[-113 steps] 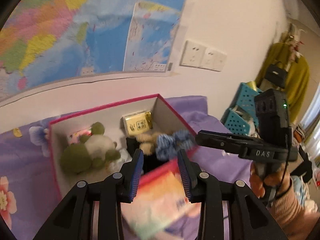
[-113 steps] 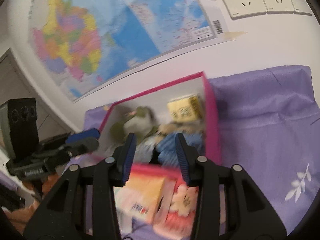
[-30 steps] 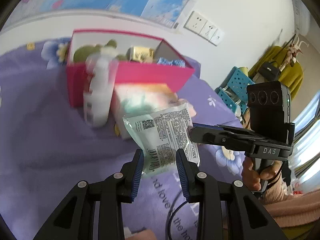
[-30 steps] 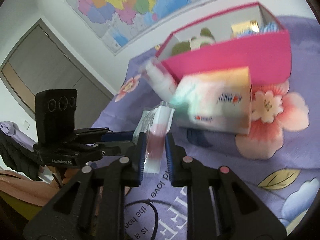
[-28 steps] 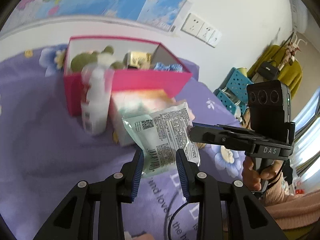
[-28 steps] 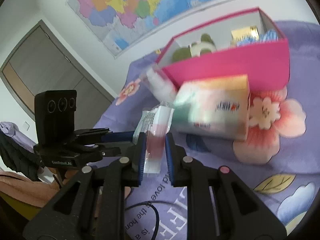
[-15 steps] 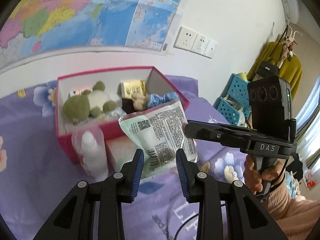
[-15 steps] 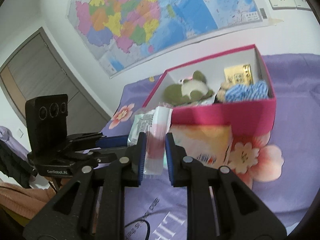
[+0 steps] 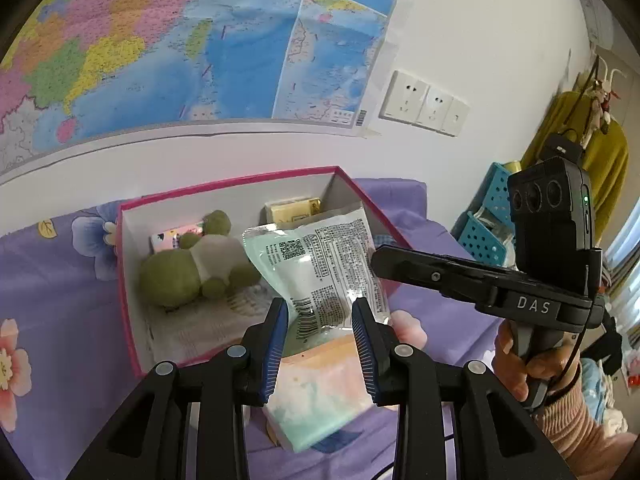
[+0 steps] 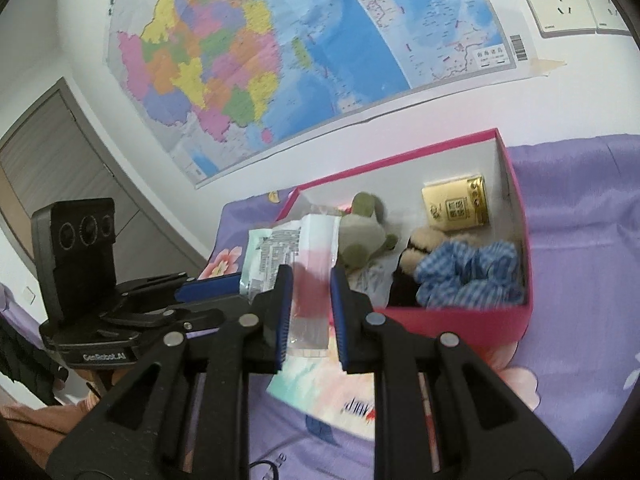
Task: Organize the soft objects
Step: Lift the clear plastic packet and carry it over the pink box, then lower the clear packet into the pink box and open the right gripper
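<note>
Nearest the left wrist camera, the left gripper (image 9: 319, 322) pinches the lower edge of a sealed plastic packet (image 9: 320, 264), printed side up, with a barcode between the pads. The right gripper (image 10: 310, 300) clamps the packet's other edge, so both tools hold it in the air above the near rim of the pink box (image 9: 126, 300). Below the packet a pastel tissue pack (image 9: 320, 396) lies on the purple floral bedsheet (image 9: 52, 300), touching the box's front wall. Inside the box lie a green plush toy (image 9: 188, 268), a blue gingham scrunchie (image 10: 472, 276) and a gold packet (image 10: 456, 208). Behind, a map (image 9: 180, 44) hangs on the wall.
</note>
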`<state>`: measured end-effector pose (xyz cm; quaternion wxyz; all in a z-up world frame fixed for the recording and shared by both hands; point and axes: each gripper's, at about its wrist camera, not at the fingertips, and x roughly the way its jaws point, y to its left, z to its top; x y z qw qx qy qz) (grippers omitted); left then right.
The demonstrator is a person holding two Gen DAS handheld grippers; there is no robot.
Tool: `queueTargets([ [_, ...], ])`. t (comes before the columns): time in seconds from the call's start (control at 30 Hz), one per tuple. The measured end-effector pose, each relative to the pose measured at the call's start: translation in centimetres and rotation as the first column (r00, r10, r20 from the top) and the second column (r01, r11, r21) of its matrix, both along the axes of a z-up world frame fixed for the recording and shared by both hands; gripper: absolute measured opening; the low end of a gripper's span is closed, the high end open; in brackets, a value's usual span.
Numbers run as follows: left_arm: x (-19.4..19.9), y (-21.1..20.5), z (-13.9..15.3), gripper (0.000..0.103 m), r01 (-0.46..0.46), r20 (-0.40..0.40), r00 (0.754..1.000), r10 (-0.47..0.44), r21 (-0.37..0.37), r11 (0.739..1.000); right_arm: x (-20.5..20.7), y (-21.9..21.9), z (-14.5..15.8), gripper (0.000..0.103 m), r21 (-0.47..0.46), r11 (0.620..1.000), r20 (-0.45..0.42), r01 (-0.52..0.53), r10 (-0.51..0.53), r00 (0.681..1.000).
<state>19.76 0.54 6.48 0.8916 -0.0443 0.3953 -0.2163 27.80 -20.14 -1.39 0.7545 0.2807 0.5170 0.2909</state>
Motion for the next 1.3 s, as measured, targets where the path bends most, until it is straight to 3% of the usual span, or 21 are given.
queueTargets([
  [0.8,5.2,0.5,-2.4,0.032,-0.079,-0.108,0.991,0.084,0.054,0.995,3.4,1.1,-5.4,0.022,-0.122,0.992,-0.103,0.024,-0.037,0.994],
  [1.07,3.3,1.3,-1.3,0.032,-0.093,-0.037,0.995,0.095,0.063,0.994,2.0,0.9,-3.4,0.024,-0.153,0.988,-0.047,0.017,-0.025,0.999],
  [1.3,-1.2,2.7,0.5,0.036,-0.079,0.038,0.996,0.078,0.023,0.997,-0.7,0.9,-0.8,0.026,-0.118,0.992,-0.004,-0.032,0.032,0.999],
])
